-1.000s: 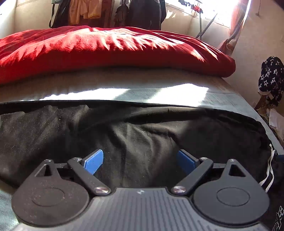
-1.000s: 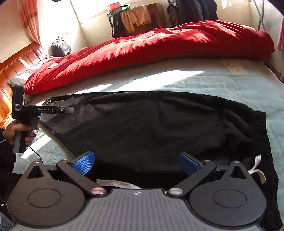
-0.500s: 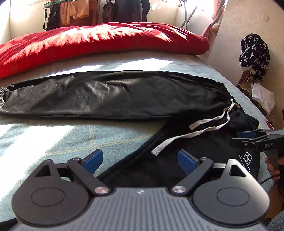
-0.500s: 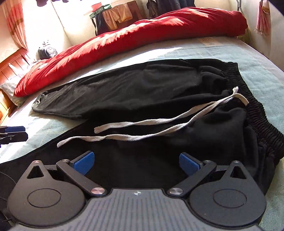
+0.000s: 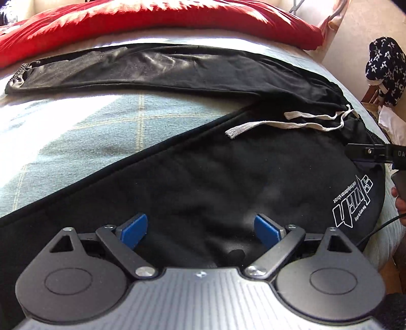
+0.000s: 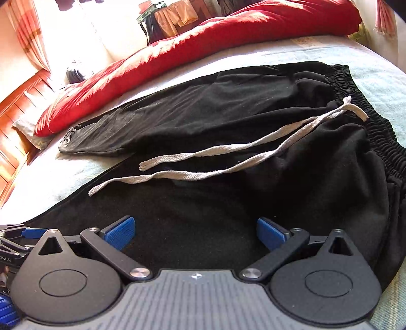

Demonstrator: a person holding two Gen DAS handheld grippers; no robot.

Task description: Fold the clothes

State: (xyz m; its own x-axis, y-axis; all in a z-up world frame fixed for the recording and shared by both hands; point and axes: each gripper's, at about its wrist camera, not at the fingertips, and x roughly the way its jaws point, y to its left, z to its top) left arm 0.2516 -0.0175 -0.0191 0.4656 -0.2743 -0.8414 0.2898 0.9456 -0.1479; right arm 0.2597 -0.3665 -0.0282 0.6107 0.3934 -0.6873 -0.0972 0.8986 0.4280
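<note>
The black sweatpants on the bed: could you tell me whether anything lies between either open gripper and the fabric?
Nothing visible does. The left gripper and right gripper both hang open directly over the black sweatpants; only the white drawstring lies on the fabric farther ahead.

white logo print on black trousers (image 5: 253, 182), illegible

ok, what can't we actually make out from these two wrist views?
- Near leg of the black sweatpants: its cuff runs under the left gripper body and off the left wrist view's edge.
- Small logo print: too small and tilted to read, left wrist view.
- Right gripper: near fabric edge hidden under its body, right wrist view.
- Clothes rack: washed out by sun glare, right wrist view.
</note>
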